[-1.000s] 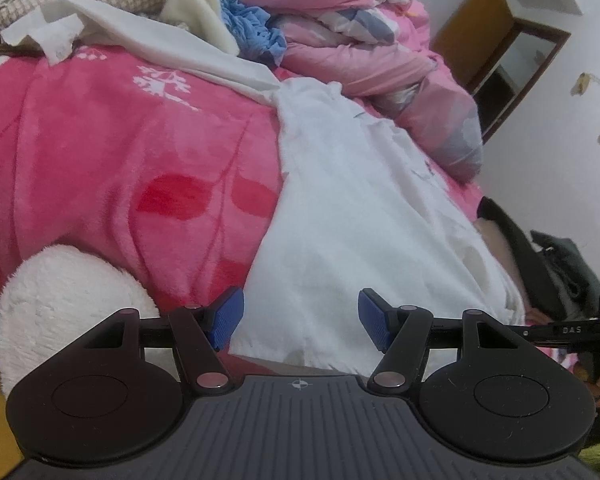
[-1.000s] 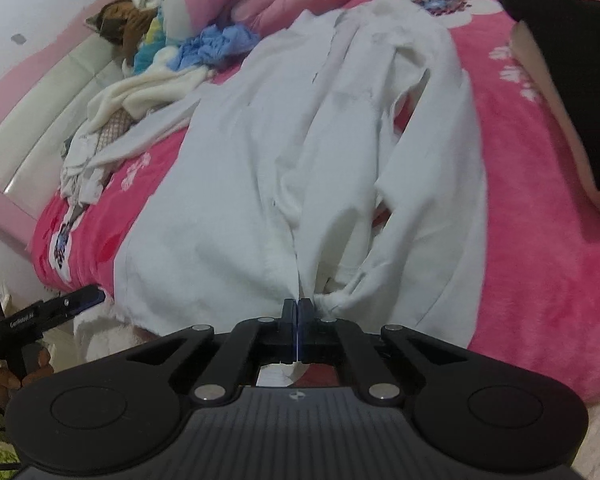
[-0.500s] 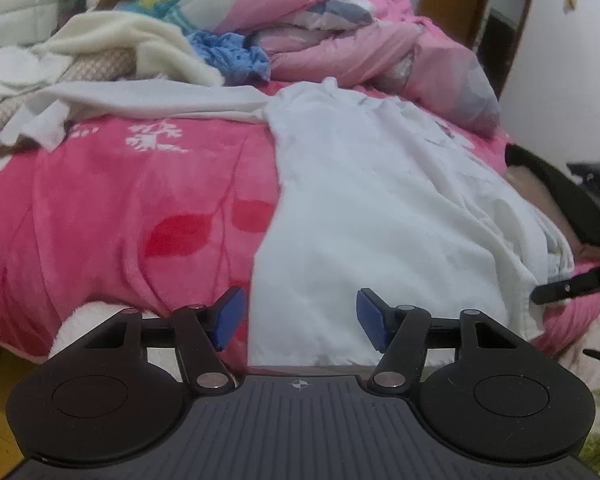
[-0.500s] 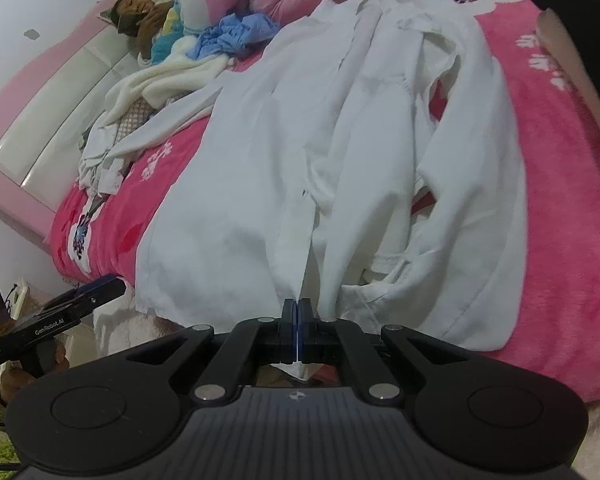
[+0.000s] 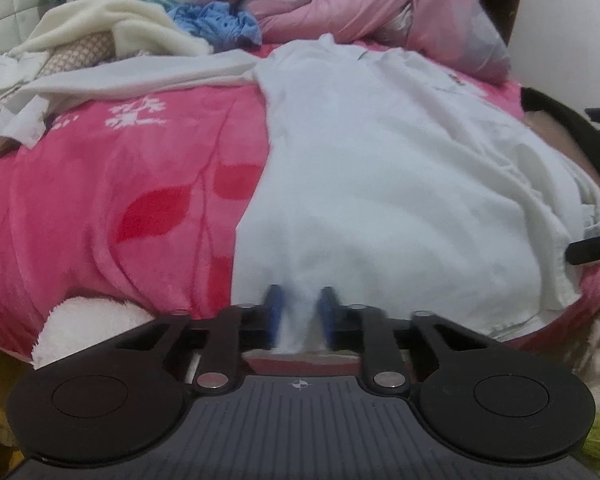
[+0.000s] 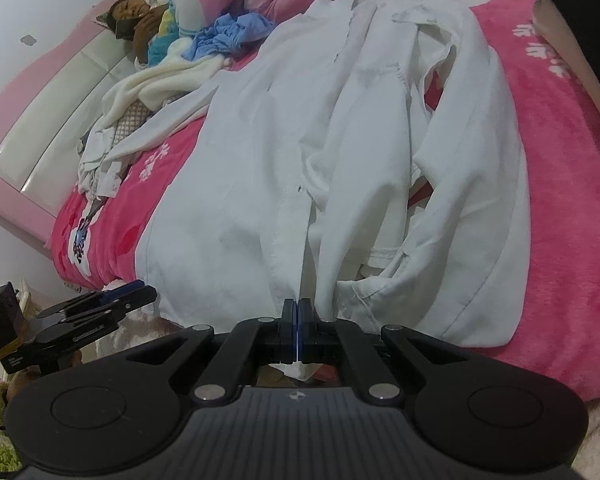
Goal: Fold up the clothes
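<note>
A white shirt [image 5: 380, 180] lies spread lengthwise on the pink blanket [image 5: 120, 184], its hem hanging over the bed's near edge. My left gripper [image 5: 300, 312] sits at the hem's left part, its blue pads [image 5: 274, 304] blurred and pinched on a fold of the cloth. In the right wrist view the shirt [image 6: 260, 180] shows loose folds and a bunched sleeve on its right side. My right gripper [image 6: 297, 320] is shut on the hem at a front seam. The left gripper [image 6: 100, 304] appears low at the shirt's left corner.
A heap of clothes, a cream blanket [image 5: 132, 28] and a blue cloth [image 6: 236, 32] lie near the padded headboard [image 6: 52, 120], where a person [image 6: 136, 20] lies. A pink quilt [image 5: 380, 4] is piled at the far side. A black item [image 6: 572, 20] lies at right.
The left gripper has moved in to the hem and its fingers have narrowed from wide open onto the cloth. The right gripper stays shut on the hem, with the shirt drawn closer.
</note>
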`<act>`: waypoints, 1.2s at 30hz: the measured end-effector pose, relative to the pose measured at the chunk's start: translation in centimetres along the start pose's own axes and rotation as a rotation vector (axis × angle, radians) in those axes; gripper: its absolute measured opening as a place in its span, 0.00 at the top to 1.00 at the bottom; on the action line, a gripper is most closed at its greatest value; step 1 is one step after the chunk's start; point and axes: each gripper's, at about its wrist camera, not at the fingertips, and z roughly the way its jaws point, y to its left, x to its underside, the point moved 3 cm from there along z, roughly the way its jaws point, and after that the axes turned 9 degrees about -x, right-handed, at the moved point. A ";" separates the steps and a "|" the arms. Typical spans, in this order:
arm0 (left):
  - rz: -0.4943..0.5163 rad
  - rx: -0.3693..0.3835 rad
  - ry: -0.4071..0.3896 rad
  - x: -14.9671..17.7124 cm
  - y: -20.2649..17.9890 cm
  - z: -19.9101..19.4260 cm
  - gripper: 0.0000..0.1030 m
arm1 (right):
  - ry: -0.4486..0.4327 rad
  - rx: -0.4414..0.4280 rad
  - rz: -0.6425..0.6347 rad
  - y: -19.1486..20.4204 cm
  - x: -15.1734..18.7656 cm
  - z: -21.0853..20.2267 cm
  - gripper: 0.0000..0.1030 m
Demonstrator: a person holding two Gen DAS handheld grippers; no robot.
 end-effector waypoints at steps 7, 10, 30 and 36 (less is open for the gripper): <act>-0.018 -0.006 -0.002 0.3 0.1 0.1 0.91 | -0.001 -0.001 -0.002 0.0 -0.1 0.2 1.00; -0.018 -0.007 0.001 0.2 0.1 0.2 0.91 | -0.003 0.001 -0.004 0.1 -0.1 0.1 1.00; -0.404 0.154 0.003 0.5 6.4 -2.4 1.00 | 0.012 0.004 -0.031 1.1 -0.2 0.7 1.00; -0.370 0.107 0.050 1.2 6.3 -1.1 1.00 | 0.026 0.020 -0.021 0.8 0.0 1.0 1.00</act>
